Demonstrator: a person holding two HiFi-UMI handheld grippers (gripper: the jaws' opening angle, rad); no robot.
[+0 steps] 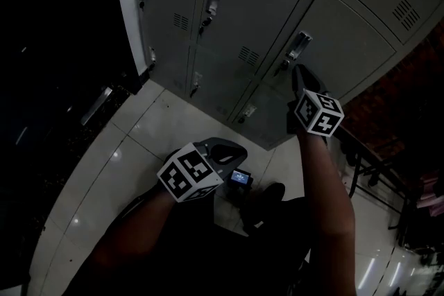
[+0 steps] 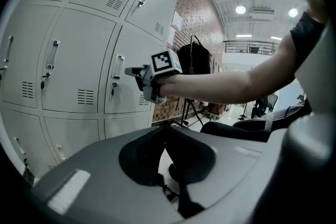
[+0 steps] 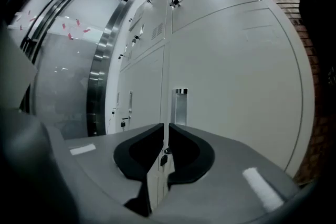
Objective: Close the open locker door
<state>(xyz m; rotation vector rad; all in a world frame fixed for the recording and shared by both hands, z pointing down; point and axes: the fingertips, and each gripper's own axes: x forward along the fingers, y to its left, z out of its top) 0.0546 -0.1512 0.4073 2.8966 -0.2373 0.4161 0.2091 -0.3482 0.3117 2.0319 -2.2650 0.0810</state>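
A bank of grey lockers (image 1: pixel 243 17) fills the top of the head view. My right gripper (image 1: pixel 297 74) is stretched out to the door (image 1: pixel 350 28) with the steel handle (image 1: pixel 299 46), its tips just below that handle. In the right gripper view the jaws (image 3: pixel 166 128) leave only a thin slit with nothing in it, and the handle (image 3: pixel 180 106) stands close ahead on the door (image 3: pixel 236 71). This door looks about flush with its neighbours. My left gripper (image 1: pixel 237 152) hangs lower, back from the lockers, its jaws (image 2: pixel 167 126) shut and empty.
White floor tiles (image 1: pixel 132 149) run along the foot of the lockers. A steel-framed glass front (image 3: pixel 102 60) stands left of them. Right of the lockers is a brick wall (image 2: pixel 191 2), with a black stand (image 2: pixel 191 63) and dark furniture (image 1: pixel 378 163).
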